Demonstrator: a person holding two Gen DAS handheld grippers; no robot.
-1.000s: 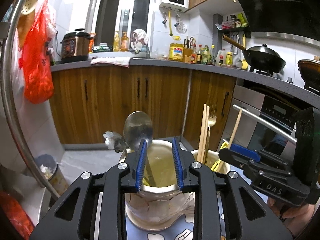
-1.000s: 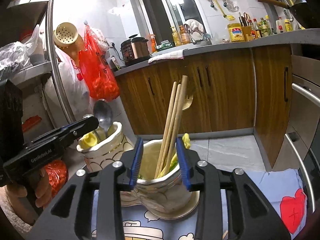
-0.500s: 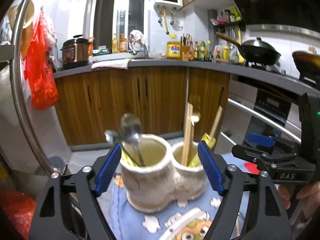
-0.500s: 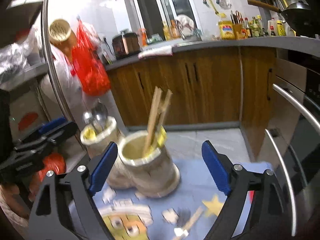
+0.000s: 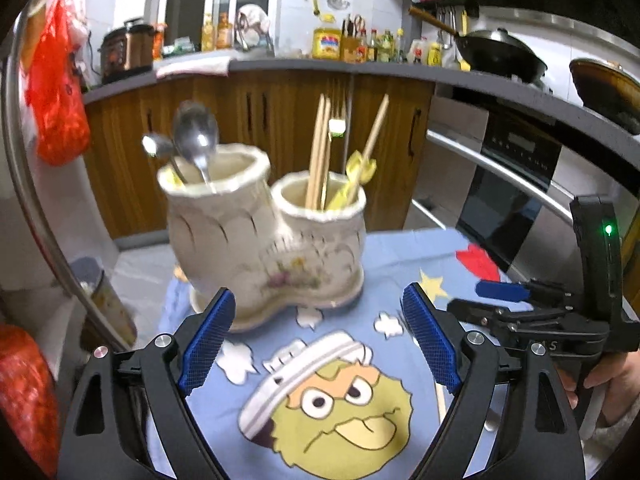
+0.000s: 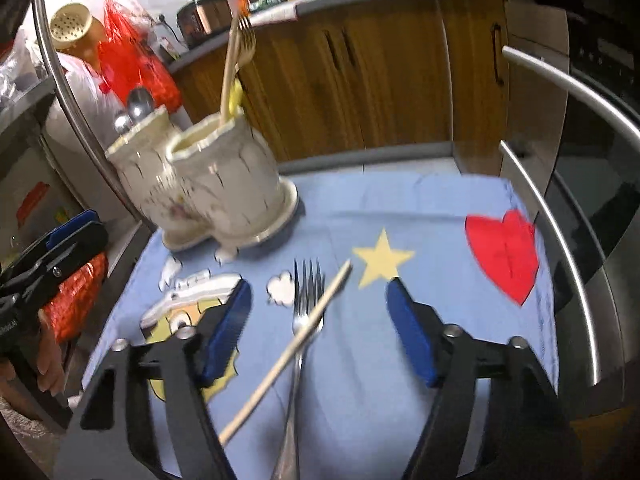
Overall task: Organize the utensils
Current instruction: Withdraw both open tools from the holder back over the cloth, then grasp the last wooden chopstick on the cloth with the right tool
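Both hand-held grippers backed off ceramic holder [image 5: 276, 240] since a second ago. Left hand-held gripper [image 5: 316, 336]: opening, empty. Right hand-held gripper [image 6: 320, 320]: closing, empty, above fork [image 6: 306, 300] and chopstick [image 6: 296, 344] lying before holder. Next pickup likely.

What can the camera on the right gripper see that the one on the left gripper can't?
Only the right wrist view shows the fork and a loose chopstick lying crossed on the blue cloth, between the closing jaws of the right gripper, untouched. Only the left wrist view shows the wok and the cloth's cartoon face whole. Both show the twin-cup holder with spoons and chopsticks in it.
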